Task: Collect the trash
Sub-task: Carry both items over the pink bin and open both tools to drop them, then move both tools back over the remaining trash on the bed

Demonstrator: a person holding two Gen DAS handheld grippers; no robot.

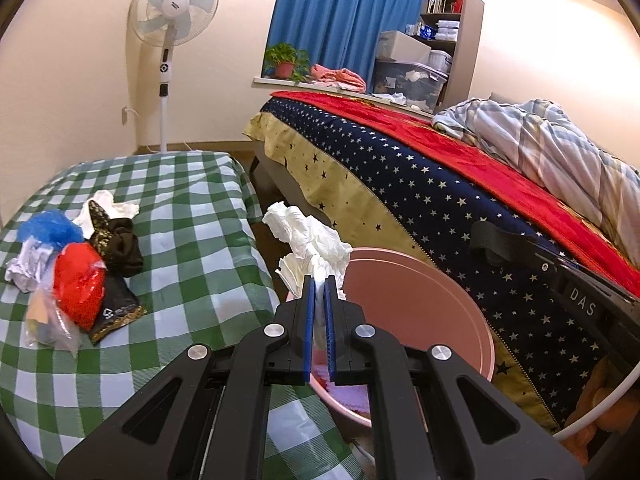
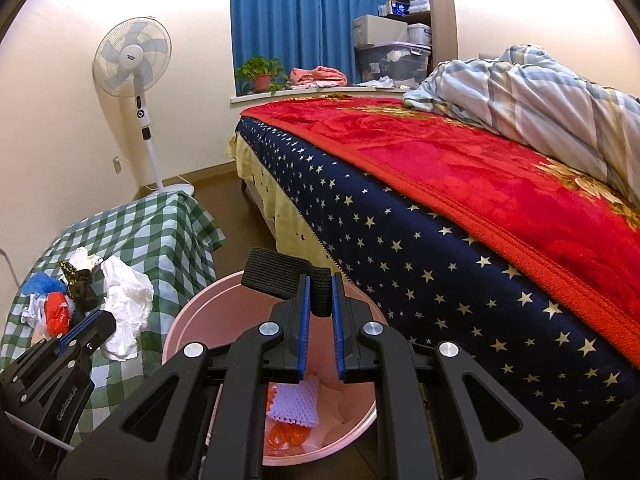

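Note:
My left gripper (image 1: pixel 319 286) is shut on a crumpled white tissue (image 1: pixel 308 240) and holds it above the near rim of the pink bin (image 1: pixel 460 312). The tissue (image 2: pixel 126 312) and the left gripper (image 2: pixel 86 330) also show in the right wrist view. My right gripper (image 2: pixel 321 286) is shut on a black elastic strap (image 2: pixel 276 274) over the pink bin (image 2: pixel 184 320). The bin holds a white foam net (image 2: pixel 294 402) and orange bits (image 2: pixel 286 436). More trash lies on the green checked table (image 1: pixel 192 216): a red bag (image 1: pixel 78 284), a blue bag (image 1: pixel 50 228), black wrappers (image 1: pixel 120 248), white paper.
A bed with a red blanket (image 2: pixel 460 168) and a navy star-patterned side (image 1: pixel 420 200) runs along the right, close to the bin. A standing fan (image 1: pixel 174 12) is at the back wall. A plant (image 1: pixel 284 60) sits on the windowsill. Wooden floor lies between table and bed.

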